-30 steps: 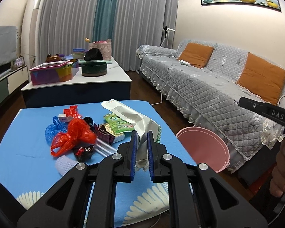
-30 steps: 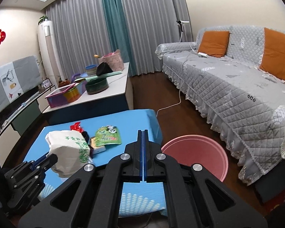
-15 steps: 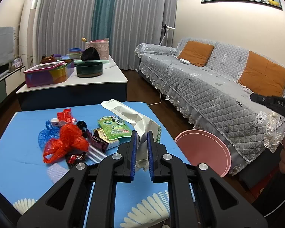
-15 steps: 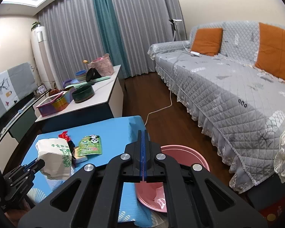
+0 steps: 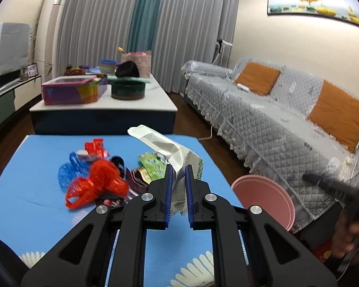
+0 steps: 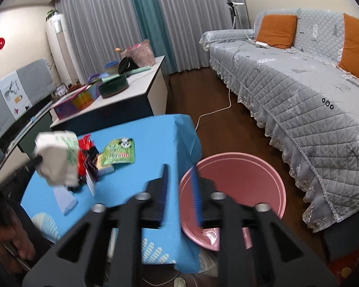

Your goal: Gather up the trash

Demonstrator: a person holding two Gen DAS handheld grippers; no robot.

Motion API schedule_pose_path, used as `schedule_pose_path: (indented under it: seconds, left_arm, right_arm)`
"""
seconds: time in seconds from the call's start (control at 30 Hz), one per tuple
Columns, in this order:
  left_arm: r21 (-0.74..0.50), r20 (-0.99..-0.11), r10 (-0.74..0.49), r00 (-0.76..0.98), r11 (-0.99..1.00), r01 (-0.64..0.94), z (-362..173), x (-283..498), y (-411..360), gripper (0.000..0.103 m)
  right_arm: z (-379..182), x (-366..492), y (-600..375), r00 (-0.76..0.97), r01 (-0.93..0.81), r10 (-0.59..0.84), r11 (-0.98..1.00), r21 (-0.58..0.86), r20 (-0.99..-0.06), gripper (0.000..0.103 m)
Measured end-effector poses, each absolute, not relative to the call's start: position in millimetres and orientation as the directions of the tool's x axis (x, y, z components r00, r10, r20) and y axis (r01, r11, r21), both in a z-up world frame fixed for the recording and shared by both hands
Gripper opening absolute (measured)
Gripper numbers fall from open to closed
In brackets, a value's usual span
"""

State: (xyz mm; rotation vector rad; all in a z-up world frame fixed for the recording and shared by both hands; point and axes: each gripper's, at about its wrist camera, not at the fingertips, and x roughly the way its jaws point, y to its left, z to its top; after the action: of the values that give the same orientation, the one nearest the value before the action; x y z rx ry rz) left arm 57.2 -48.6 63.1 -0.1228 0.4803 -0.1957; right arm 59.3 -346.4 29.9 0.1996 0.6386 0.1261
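My left gripper [image 5: 178, 173] is shut on a crumpled white bag with green print [image 5: 165, 143], held up above the blue table [image 5: 24, 191]. The right wrist view shows that bag [image 6: 57, 157] hanging at the left. Behind it lies a trash pile: a red plastic bag [image 5: 95, 184], blue plastic [image 5: 67, 172], a green snack packet [image 6: 119, 151] and small wrappers. My right gripper [image 6: 179, 169] hovers over the table's right edge and the rim of the pink basin [image 6: 239, 167]. Its jaws are opening, with nothing between them.
The pink basin [image 5: 263, 196] stands on the dark floor between the table and a grey quilted sofa [image 6: 299, 91] with orange cushions. Behind the table, a white-topped coffee table [image 5: 160, 100] carries a colourful box and a dark green bowl. A white cable [image 6: 215, 112] crosses the floor.
My right gripper has dropped toward the pink basin and its jaws have come apart. My left gripper still grips the white bag and has shifted a little.
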Motion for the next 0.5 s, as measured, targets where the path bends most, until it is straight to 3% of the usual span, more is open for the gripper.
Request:
schedule_pose_path:
  seconds: [0.23, 0.5]
  left_arm:
    - [-0.192, -0.336, -0.244, 0.91, 0.963, 0.187, 115, 44, -11, 0.011]
    - [-0.269, -0.256, -0.259, 0.931, 0.945, 0.189, 132, 28, 28, 0.011]
  right_arm:
    - [-1, 18, -296, 0.786, -0.074, 0.144, 0.988, 0.139, -0.602, 0.032]
    - [-63, -38, -232, 0.722, -0.19, 0.177, 0.98, 0.055, -0.669, 0.03]
